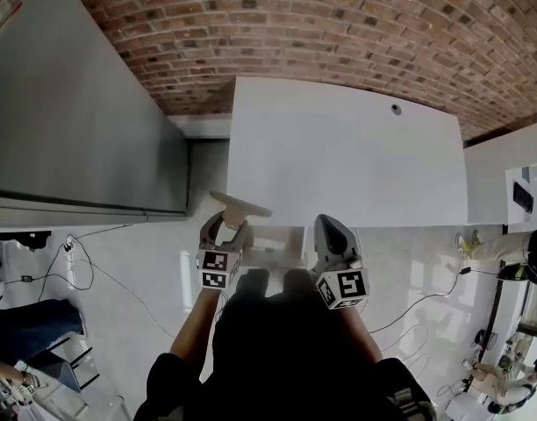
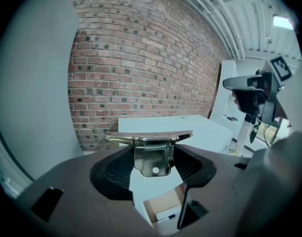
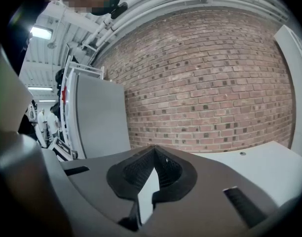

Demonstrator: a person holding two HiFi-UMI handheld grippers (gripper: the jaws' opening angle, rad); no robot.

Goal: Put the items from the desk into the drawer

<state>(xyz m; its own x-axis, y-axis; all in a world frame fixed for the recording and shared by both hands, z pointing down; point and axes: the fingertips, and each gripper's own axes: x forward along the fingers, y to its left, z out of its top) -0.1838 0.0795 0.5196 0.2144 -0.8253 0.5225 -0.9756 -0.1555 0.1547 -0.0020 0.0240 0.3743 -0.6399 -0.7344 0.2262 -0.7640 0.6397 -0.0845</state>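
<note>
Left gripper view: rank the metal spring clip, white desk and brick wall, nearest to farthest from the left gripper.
1. Metal spring clip: gripped between the jaws, centre.
2. White desk: just beyond the clip, centre-right.
3. Brick wall: behind the desk, farthest.

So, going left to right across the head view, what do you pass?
Grey cabinet → left gripper, shut on a metal clip → right gripper, empty → white cabinet at the far right. The desk spans both grippers, so it is left out.
</note>
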